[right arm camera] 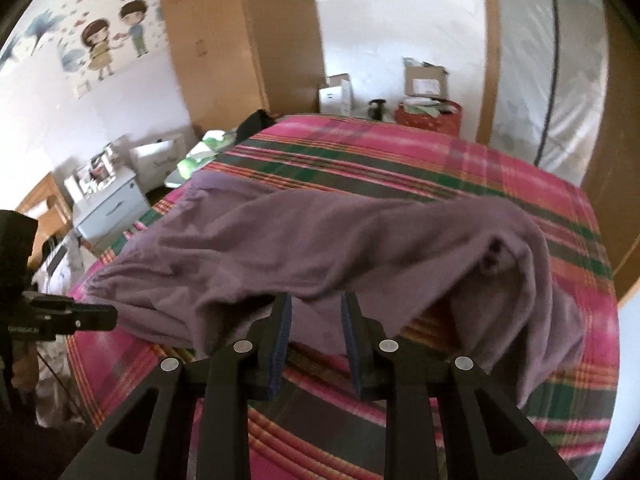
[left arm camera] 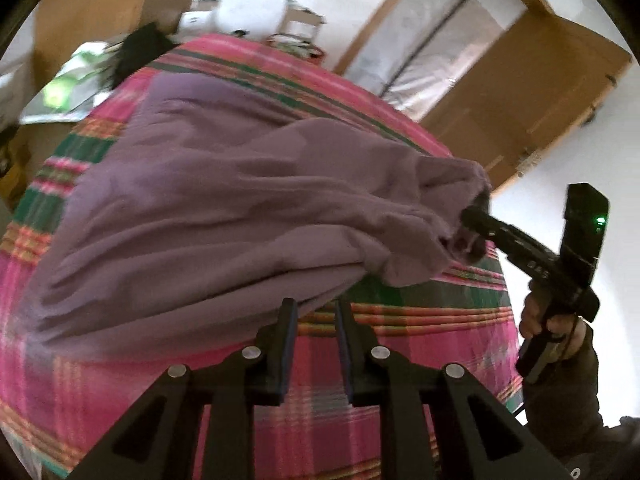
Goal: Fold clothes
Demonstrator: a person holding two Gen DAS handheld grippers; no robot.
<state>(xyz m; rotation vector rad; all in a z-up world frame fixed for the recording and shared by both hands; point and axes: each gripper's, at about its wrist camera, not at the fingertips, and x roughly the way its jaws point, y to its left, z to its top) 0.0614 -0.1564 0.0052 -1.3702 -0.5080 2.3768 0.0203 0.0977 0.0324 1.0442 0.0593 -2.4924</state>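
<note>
Purple garment [left arm camera: 192, 208] lies spread on a bed w/ pink-green plaid cover [left arm camera: 400, 360], bulk toward the bed's far-left side in left wrist view, wrinkled, one end lifted off the cover. Right claw [left arm camera: 476, 216] enters from the right in that view; its tip is buried in the bunched right end of the garment, cloth wrapped around the tip, so the fabric hangs from it above the plaid. Exact jaw gap of the right claw is hidden by cloth there. In right wrist view the right claw [right arm camera: 316, 308] shows fingers [right arm camera: 280, 328] set a narrow gap apart, w/ the garment's [right arm camera: 320, 248] near edge draped across the tips; whether fabric is pinched between the pads cannot be told from this view alone. Left claw [left arm camera: 316, 312] is slightly open, fingers parallel w/ a narrow gap, nothing between them; tips are just beside the garment's near edge, over bare plaid. In right wrist view the left claw [right arm camera: 100, 316] appears at the left edge, its tip near the garment's left corner. A hand [left arm camera: 552, 328] in a dark sleeve grips the right tool's handle. Wardrobe [right arm camera: 240, 40], boxes and a white nightstand [right arm camera: 116, 204] stand beyond the bed.
</note>
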